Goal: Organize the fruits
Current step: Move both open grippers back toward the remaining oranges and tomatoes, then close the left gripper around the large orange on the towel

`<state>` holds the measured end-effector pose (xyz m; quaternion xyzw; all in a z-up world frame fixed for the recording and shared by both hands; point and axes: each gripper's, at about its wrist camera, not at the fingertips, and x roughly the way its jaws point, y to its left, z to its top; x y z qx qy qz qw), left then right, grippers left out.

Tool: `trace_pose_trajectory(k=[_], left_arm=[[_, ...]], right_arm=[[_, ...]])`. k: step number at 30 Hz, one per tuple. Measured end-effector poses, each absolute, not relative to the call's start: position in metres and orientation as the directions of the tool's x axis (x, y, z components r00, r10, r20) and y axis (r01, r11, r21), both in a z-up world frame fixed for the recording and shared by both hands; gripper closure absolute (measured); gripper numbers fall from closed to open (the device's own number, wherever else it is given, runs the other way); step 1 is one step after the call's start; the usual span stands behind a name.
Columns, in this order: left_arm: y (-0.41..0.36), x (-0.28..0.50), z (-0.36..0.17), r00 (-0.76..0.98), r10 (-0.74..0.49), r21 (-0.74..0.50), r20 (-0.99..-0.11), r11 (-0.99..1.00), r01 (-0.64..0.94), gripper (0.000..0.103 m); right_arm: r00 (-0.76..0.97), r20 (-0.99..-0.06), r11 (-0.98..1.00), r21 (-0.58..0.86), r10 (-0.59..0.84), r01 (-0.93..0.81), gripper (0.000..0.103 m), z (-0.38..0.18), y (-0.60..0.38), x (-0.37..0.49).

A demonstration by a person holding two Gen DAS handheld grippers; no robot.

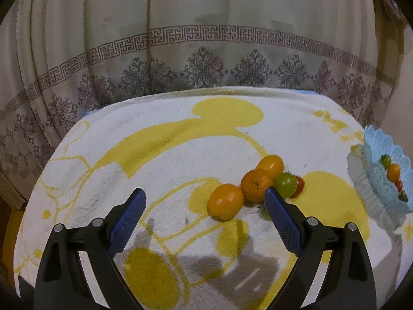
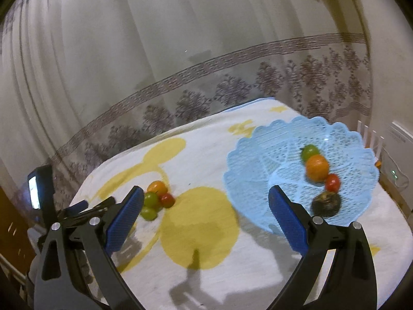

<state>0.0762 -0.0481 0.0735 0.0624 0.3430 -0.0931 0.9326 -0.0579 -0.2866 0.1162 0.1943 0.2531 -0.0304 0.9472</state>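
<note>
**Materials and finishes on your table**

You are working over a towel-like cloth with a rough, matt nap, white with yellow print. Behind it hangs a thin, matt curtain with a woven-looking patterned band. Your left gripper and right gripper both have matt black plastic arms, small shiny metal pins at the joints, and blue pads with a fine dimpled, rubbery texture. The basket is pale blue plastic, moulded in an openwork lace pattern, slightly glossy. The nearest orange fruit has a smooth, shiny skin; the green fruit looks smooth and glossy too.
</note>
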Motion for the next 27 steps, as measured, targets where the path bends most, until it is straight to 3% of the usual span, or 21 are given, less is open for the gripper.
trace_pose_trajectory(k=[10,17,22,27], left_arm=[[-0.049,0.091,0.045,0.705,-0.131,0.069,-0.697,0.966,0.247,0.013],[-0.058,0.101,0.031,0.66,-0.142,0.088,-0.738,0.949,0.302,0.034],[-0.067,0.107,0.027,0.643,-0.158,0.106,-0.749,0.93,0.353,0.041],[-0.071,0.111,0.024,0.622,-0.202,0.077,-0.757,0.917,0.392,0.06]], right_arm=[[0.85,-0.521,0.934,0.337,0.083,0.115,0.005,0.106,-0.27,-0.048],[0.841,-0.531,0.941,0.328,0.106,0.089,0.005,0.103,-0.262,-0.044],[0.835,-0.538,0.946,0.316,0.116,0.073,0.005,0.102,-0.256,-0.04],[0.828,-0.547,0.953,0.298,0.126,0.052,0.005,0.101,-0.248,-0.033]])
